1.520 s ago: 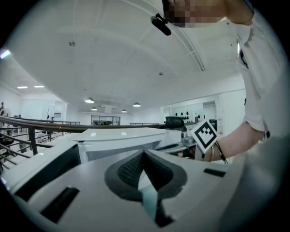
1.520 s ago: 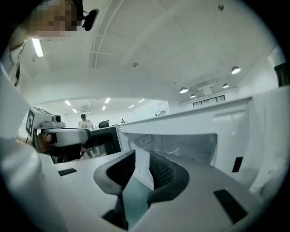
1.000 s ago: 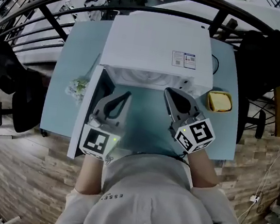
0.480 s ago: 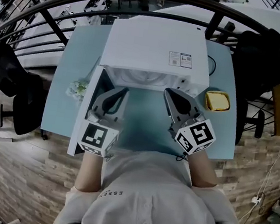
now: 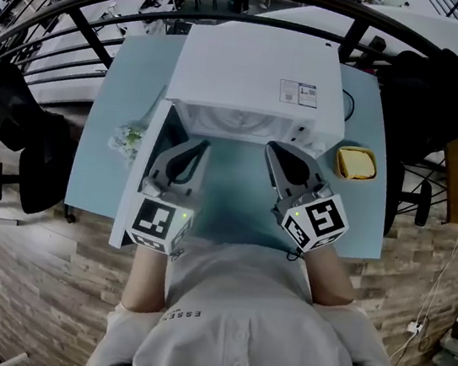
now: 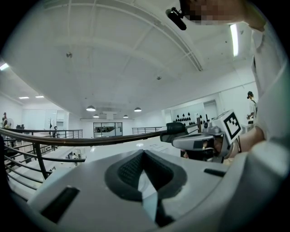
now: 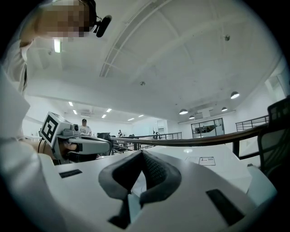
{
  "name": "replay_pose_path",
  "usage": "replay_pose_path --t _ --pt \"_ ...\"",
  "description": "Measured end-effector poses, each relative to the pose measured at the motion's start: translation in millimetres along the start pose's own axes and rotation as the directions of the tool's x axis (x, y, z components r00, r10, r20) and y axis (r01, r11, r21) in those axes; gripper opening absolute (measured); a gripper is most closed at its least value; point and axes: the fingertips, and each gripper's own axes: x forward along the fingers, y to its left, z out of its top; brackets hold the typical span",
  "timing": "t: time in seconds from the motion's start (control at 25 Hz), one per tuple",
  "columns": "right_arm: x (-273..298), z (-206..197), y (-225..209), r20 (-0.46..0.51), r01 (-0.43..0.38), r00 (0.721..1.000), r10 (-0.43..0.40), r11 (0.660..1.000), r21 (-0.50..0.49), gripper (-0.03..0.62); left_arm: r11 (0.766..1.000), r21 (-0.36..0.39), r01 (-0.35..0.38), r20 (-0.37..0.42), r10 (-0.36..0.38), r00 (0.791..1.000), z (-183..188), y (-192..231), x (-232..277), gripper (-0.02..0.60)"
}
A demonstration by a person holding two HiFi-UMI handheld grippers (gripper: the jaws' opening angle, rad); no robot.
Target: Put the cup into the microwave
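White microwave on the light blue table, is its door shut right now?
No, the white microwave has its door swung wide open to the left in the head view.

Microwave (image 5: 258, 71) centred on table (image 5: 128, 86)

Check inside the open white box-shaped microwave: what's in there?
Of the white box-shaped microwave, only the cavity's front strip shows: a pale floor and a curved rim, probably the turntable, with nothing standing there. Everything deeper is covered by its top panel.

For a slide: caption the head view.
Left gripper and right gripper, both shut and empty, face the open microwave.
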Motion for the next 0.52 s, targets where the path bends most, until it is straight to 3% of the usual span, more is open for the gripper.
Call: replay_pose_path --t 0.52 --pt "4.1 -8.0 -1.9 -0.013 0.030 0.999 -0.029 0.999 0.023 0.015 1.000 -0.020 -0.003 -0.037 0.002 0.999 -11.7 4.6 -2.1 0.002"
